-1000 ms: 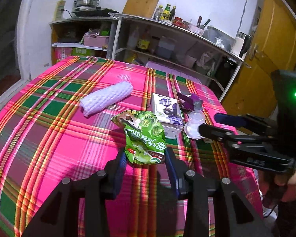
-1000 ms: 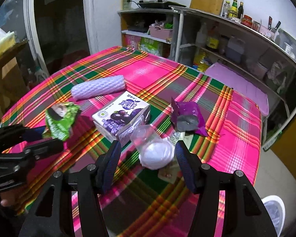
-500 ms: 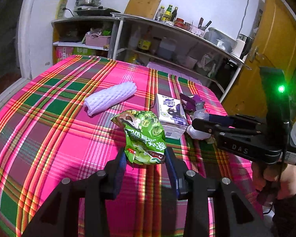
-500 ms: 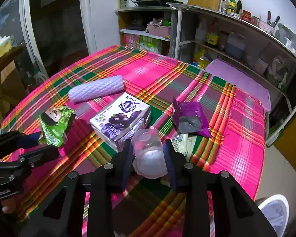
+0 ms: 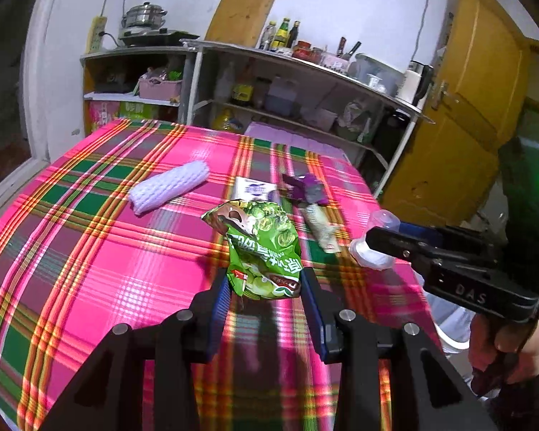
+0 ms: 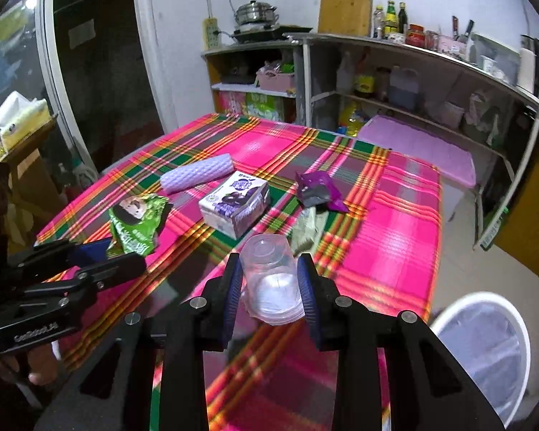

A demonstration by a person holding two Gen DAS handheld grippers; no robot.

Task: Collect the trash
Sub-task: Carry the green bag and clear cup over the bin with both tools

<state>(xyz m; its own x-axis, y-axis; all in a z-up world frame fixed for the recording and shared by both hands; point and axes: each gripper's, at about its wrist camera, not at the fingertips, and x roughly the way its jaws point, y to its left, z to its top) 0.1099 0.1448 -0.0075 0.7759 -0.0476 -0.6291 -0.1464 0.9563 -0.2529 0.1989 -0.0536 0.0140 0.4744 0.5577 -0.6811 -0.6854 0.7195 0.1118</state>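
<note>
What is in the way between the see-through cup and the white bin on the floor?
Nothing visible. The right tongs hold the clear cup above the table edge, and the white bin stands open on the floor just right of it.

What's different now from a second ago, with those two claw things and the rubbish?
The right gripper closed on the clear plastic cup and lifted it off the plaid tablecloth. The left gripper kept its hold on the green snack bag and raised it too. The purple juice carton, purple wrapper and white foam sleeve stayed put.
</note>
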